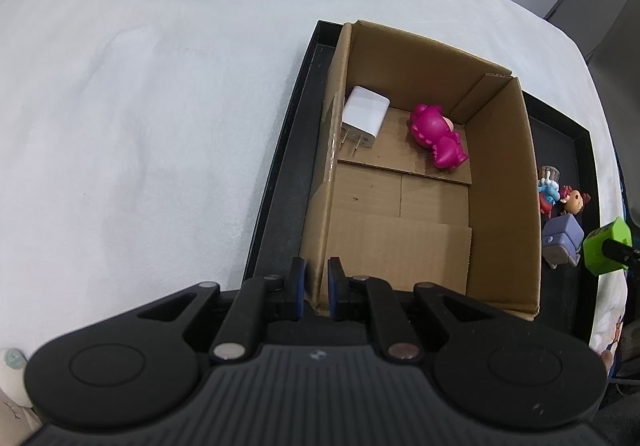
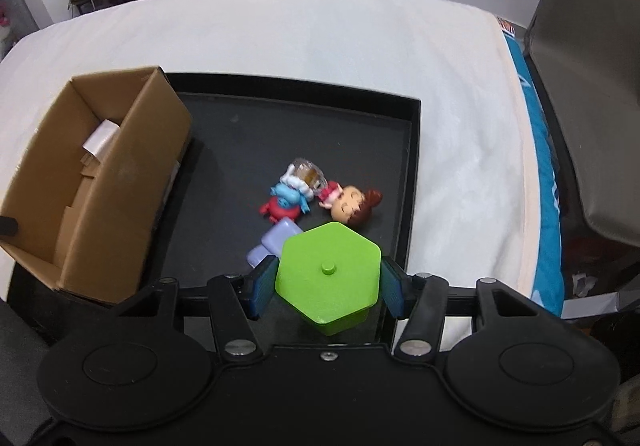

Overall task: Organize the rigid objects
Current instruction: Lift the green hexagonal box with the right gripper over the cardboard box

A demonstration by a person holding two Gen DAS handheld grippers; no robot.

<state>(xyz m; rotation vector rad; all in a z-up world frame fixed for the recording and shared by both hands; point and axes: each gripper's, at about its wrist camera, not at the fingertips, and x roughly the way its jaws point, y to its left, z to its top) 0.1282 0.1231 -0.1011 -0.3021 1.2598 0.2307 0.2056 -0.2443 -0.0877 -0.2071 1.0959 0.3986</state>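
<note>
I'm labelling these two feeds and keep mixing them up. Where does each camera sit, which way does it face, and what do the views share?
Left wrist: on the left gripper, looking steeply down into the cardboard box; its fingers clamp the box's near wall.
Right wrist: on the right gripper, looking down at the black tray; its fingers hold the green hexagonal block.
Shared: box, tray, green block, the toy figures and the white cloth.
</note>
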